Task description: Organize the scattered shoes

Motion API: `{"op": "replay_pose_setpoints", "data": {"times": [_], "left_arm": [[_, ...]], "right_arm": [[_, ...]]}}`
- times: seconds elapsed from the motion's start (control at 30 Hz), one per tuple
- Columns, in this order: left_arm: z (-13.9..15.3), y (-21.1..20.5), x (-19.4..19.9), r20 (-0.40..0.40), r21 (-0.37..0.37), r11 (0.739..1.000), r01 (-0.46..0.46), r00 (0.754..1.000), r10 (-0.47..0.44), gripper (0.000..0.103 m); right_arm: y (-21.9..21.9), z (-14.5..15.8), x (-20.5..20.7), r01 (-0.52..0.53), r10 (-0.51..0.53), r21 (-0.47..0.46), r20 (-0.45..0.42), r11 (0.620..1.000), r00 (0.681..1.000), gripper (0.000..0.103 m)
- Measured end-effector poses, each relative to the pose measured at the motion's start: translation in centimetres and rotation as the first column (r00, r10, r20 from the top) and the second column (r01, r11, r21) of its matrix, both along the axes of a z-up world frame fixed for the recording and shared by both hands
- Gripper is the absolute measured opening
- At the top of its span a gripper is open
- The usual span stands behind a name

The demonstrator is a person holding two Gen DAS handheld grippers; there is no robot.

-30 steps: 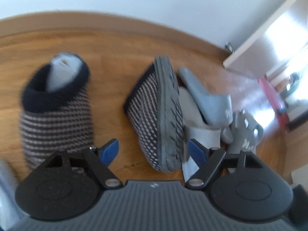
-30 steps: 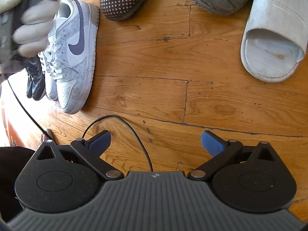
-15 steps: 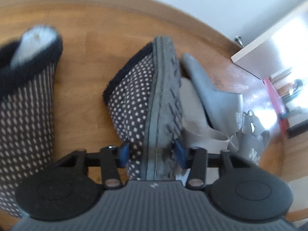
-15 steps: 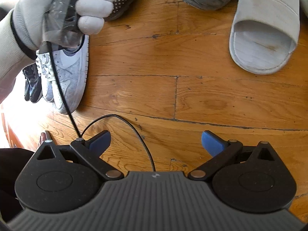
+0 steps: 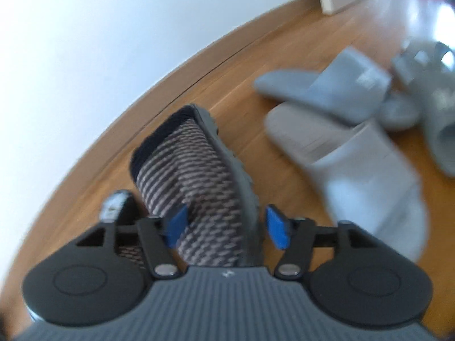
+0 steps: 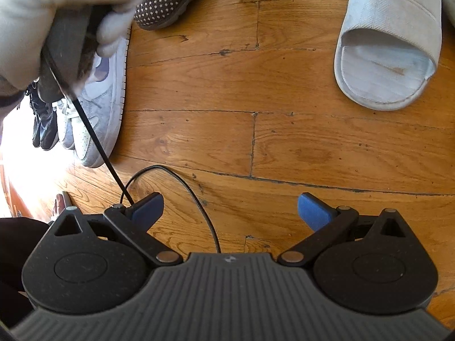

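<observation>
Each hand-held gripper has a ribbed grey body with a small white mark at its front edge, flanked by two round black speckled discs with a faint inner ring. Black linkage arms with silver rivets carry blue pads on the left hand-held gripper point(image 5: 224, 228) and the right hand-held gripper point(image 6: 230, 211). A thin black cable point(image 6: 182, 183) loops away from the right one. The person's hand point(image 6: 57, 11) wears a white glove.

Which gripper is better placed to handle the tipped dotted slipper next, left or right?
Left. The dotted slipper lies on its side between the left gripper's jaws, which have just been opening. The right gripper hangs open over the bare floor, with nothing between its jaws.
</observation>
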State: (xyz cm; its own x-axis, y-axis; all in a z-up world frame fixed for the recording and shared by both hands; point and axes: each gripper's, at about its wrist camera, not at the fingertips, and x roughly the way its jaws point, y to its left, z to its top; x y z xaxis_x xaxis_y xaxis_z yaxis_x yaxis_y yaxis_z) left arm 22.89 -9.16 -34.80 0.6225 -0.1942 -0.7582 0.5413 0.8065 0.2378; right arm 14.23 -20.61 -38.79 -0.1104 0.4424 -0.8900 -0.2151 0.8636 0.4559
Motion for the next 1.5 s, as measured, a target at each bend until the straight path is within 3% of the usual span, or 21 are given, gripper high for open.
{"op": "replay_pose_setpoints", "data": {"times": [0.1, 0.2, 0.27, 0.3, 0.37, 0.63, 0.7, 0.8, 0.83, 0.9, 0.93, 0.97, 1.0, 1.1, 1.2, 1.27, 1.33, 1.37, 1.4, 1.5], "left_arm": [[1.1, 2.1, 0.6, -0.086, -0.128, 0.988, -0.080, 0.994, 0.069, 0.065], [2.4, 5.1, 1.7, -0.172, -0.233, 0.952, -0.199, 0.972, 0.161, 0.067], [3.2, 8.9, 2.3, -0.217, -0.288, 0.912, -0.293, 0.947, 0.236, 0.068], [3.2, 8.9, 3.2, -0.223, -0.292, 0.905, -0.308, 0.943, 0.249, 0.071], [3.8, 13.0, 3.7, -0.259, -0.319, 0.859, -0.400, 0.909, 0.327, 0.071], [7.3, 20.0, 6.5, -0.283, -0.379, 0.756, -0.533, 0.845, 0.454, 0.073], [8.1, 20.3, 6.8, -0.275, -0.392, 0.767, -0.508, 0.860, 0.429, 0.082], [7.4, 19.5, 7.3, -0.271, -0.363, 0.804, -0.472, 0.879, 0.394, 0.089], [6.4, 19.2, 7.6, -0.270, -0.339, 0.809, -0.480, 0.873, 0.406, 0.090], [4.1, 19.0, 8.4, -0.315, -0.316, 0.783, -0.536, 0.838, 0.446, 0.088], [2.9, 18.8, 8.8, -0.361, -0.318, 0.764, -0.561, 0.817, 0.449, 0.085], [1.7, 18.7, 9.2, -0.404, -0.319, 0.747, -0.584, 0.796, 0.450, 0.069], [1.0, 18.7, 9.6, -0.409, -0.313, 0.745, -0.589, 0.792, 0.454, 0.058], [0.4, 17.3, 9.2, -0.372, -0.276, 0.760, -0.588, 0.794, 0.480, 0.042], [1.2, 15.6, 7.5, -0.428, -0.244, 0.756, -0.607, 0.767, 0.478, 0.037], [1.2, 14.8, 6.4, -0.456, -0.220, 0.767, -0.602, 0.759, 0.465, 0.037], [1.6, 13.6, 4.5, -0.485, -0.199, 0.795, -0.573, 0.762, 0.428, 0.045], [1.9, 13.0, 3.5, -0.498, -0.192, 0.812, -0.551, 0.768, 0.403, 0.056], [2.1, 12.9, 3.3, -0.504, -0.192, 0.818, -0.543, 0.769, 0.392, 0.064], [3.3, 13.4, 3.1, -0.512, -0.203, 0.820, -0.534, 0.772, 0.376, 0.065]], "right_arm": [[-0.5, 0.0, 0.0, 0.015, -0.015, -0.002, 0.006, 1.000, 1.000, 0.102], [-0.8, 0.0, 0.2, 0.036, -0.035, -0.008, 0.012, 0.999, 0.999, 0.102], [-1.0, 0.2, 0.3, 0.051, -0.051, 0.002, 0.024, 0.999, 0.998, 0.102], [-1.1, 0.4, 0.6, 0.061, -0.061, 0.013, 0.034, 0.998, 0.998, 0.102], [-1.3, 1.0, 1.2, 0.084, -0.087, 0.039, 0.058, 0.996, 0.995, 0.102], [0.8, 3.2, 5.7, 0.109, -0.129, 0.113, 0.185, 0.988, 0.974, 0.102], [1.6, 3.6, 6.5, 0.097, -0.121, 0.119, 0.212, 0.988, 0.970, 0.102], [2.3, 4.0, 7.1, 0.082, -0.113, 0.144, 0.224, 0.986, 0.968, 0.102], [2.2, 4.0, 7.1, 0.079, -0.111, 0.147, 0.223, 0.986, 0.968, 0.102], [1.9, 3.8, 6.9, 0.080, -0.111, 0.147, 0.214, 0.986, 0.971, 0.102], [1.5, 3.5, 6.7, 0.088, -0.115, 0.141, 0.201, 0.986, 0.973, 0.102], [1.2, 3.1, 6.4, 0.097, -0.121, 0.131, 0.186, 0.987, 0.975, 0.102], [0.8, 2.7, 6.2, 0.106, -0.126, 0.121, 0.172, 0.987, 0.977, 0.102], [-0.4, 2.0, 5.4, 0.133, -0.147, 0.098, 0.140, 0.986, 0.979, 0.102], [-1.4, 1.4, 4.6, 0.156, -0.166, 0.088, 0.114, 0.984, 0.979, 0.102], [-1.9, 1.1, 4.2, 0.167, -0.174, 0.084, 0.096, 0.982, 0.980, 0.102], [-2.2, 1.0, 4.0, 0.173, -0.181, 0.085, 0.089, 0.981, 0.979, 0.102], [-2.3, 1.0, 3.9, 0.175, -0.183, 0.088, 0.090, 0.981, 0.979, 0.102], [-2.3, 1.1, 3.9, 0.175, -0.184, 0.091, 0.098, 0.980, 0.978, 0.102], [-1.9, 1.8, 4.2, 0.160, -0.175, 0.109, 0.152, 0.981, 0.973, 0.102]]}}
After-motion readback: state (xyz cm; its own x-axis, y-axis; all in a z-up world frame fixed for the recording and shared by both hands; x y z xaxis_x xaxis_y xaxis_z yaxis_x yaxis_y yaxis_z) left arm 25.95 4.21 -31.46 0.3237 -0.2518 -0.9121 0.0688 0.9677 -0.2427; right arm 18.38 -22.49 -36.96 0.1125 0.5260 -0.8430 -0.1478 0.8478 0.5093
